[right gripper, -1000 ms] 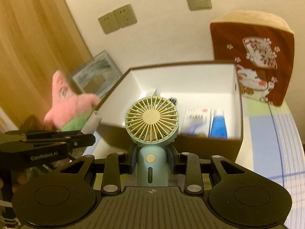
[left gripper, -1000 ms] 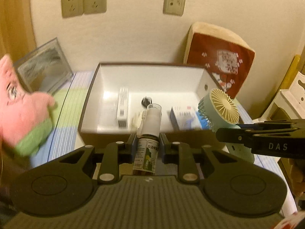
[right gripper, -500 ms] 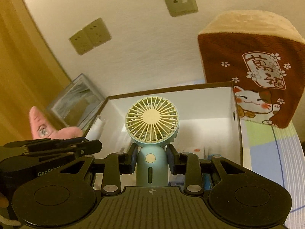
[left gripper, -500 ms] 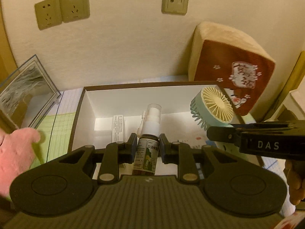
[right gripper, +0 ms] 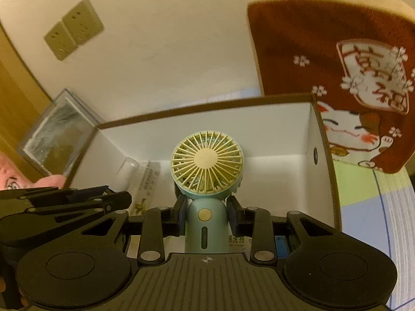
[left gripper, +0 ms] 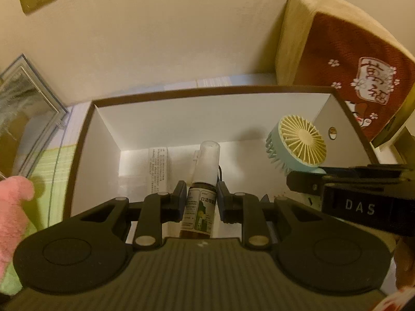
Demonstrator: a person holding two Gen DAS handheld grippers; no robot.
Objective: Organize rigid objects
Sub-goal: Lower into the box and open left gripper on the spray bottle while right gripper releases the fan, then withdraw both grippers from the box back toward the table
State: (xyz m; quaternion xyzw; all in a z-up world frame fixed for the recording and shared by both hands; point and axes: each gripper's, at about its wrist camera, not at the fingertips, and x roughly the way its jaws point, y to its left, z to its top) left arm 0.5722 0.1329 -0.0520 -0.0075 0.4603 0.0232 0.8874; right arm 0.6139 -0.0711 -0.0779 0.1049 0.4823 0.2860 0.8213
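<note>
My left gripper (left gripper: pixel 199 197) is shut on a brown spray bottle (left gripper: pixel 199 207) with a clear cap, held upright over the open white box (left gripper: pixel 181 119) with a brown rim. A teal mini fan (right gripper: pixel 206 181) with a cream grille stands upright in my right gripper (right gripper: pixel 207 215), which is shut on its handle, also over the box (right gripper: pixel 259 129). In the left wrist view the fan (left gripper: pixel 298 142) shows at the right, above the other gripper's black body. From the right wrist, the bottle's cap (right gripper: pixel 127 171) appears at the left. A long white carton (left gripper: pixel 157 171) lies on the box floor.
A red cushion (left gripper: pixel 350 64) with a cat print leans on the wall right of the box. A framed picture (left gripper: pixel 23 108) leans at the left, with a pink plush toy (left gripper: pixel 13 212) near it. Wall sockets (right gripper: pixel 74 29) are above. Striped cloth (right gripper: pixel 368 207) covers the surface.
Both grippers have moved forward and down over the box with their objects held. The box now fills more of each view and its near rim has dropped out of sight.
</note>
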